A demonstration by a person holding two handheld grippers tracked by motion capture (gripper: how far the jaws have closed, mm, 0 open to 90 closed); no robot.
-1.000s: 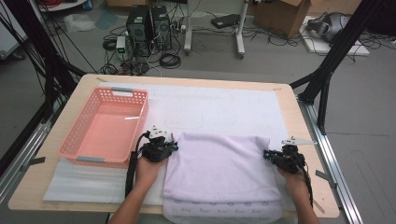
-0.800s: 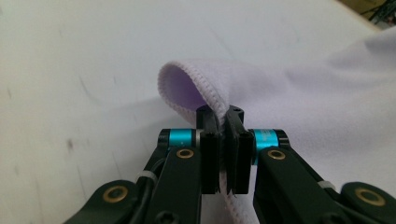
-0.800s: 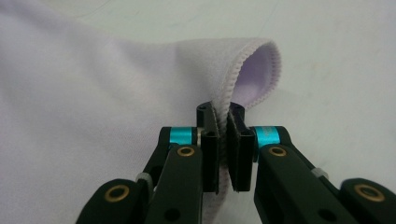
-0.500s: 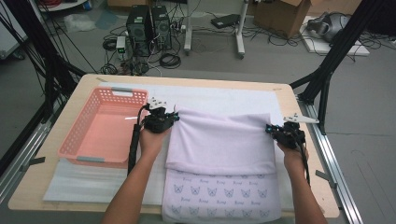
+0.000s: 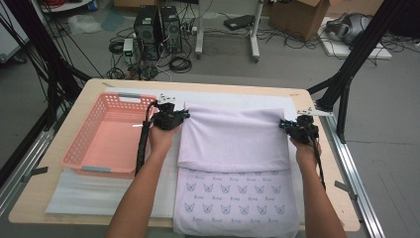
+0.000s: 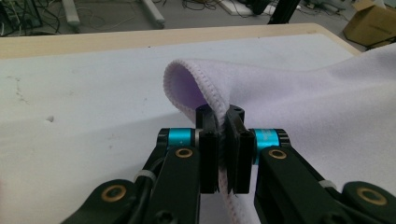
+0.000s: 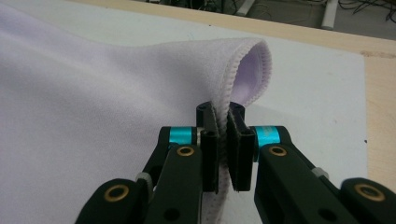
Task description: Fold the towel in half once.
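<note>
A lilac towel lies on the table, its near part printed with blue cat-face marks. My left gripper is shut on the towel's folded-over left corner, the stitched hem pinched between the jaws. At the right side my right gripper is shut on the other corner. Both corners are lifted and the plain upper layer is stretched between the two grippers over the printed lower part.
A pink plastic basket stands at the left of the table, close to my left forearm. A white mat covers the tabletop under the towel. The wooden table edge runs along the far side, with computers and cables on the floor beyond.
Both grippers have carried the towel's corners away from the person toward the far side, unrolling the plain layer and uncovering the printed near part.
</note>
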